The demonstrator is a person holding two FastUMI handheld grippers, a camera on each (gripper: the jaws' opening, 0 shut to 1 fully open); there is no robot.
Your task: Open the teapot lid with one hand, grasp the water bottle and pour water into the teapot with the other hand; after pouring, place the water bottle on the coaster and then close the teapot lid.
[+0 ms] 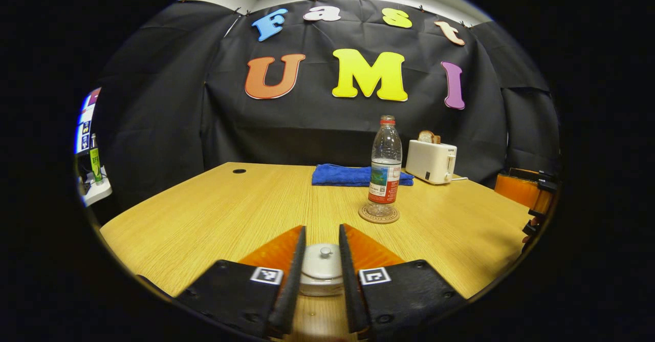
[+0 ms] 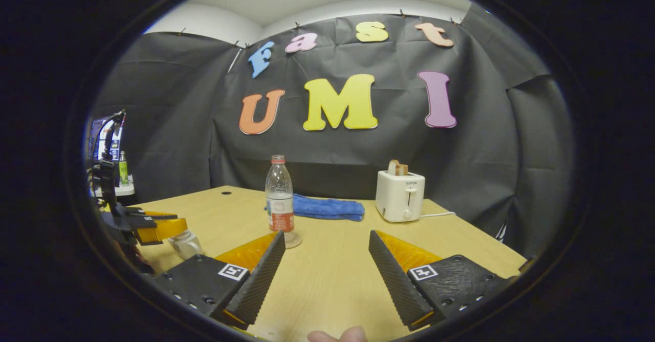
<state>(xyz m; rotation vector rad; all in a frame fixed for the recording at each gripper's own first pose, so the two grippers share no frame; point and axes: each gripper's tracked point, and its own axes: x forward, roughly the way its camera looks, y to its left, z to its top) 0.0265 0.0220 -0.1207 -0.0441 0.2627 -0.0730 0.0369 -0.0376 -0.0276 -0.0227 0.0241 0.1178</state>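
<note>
Lid first, left gripper lining up.
I'm bracketing the teapot lid [image 1: 322, 263] with the left gripper [image 1: 322, 260], jaws narrow, not clearly touching; the right gripper [image 2: 327, 273] is waiting wide open, the upright bottle [image 2: 280, 198] ahead-left on its coaster [image 1: 379, 214].

Table [image 1: 230, 214]: pale wood-grain, smooth, slight sheen. Water bottle [image 1: 385, 163]: clear plastic, glossy, paper-like label. Coaster [image 1: 379, 215]: matt, cork-like (uncertain). Teapot lid [image 1: 322, 265]: white, glazed, ceramic-looking. Towel [image 1: 343, 174]: blue cloth, soft nap. Toaster [image 1: 431, 161]: cream plastic, smooth. Hand-held gripper fingers [image 2: 261, 275]: ribbed, matt.
</note>
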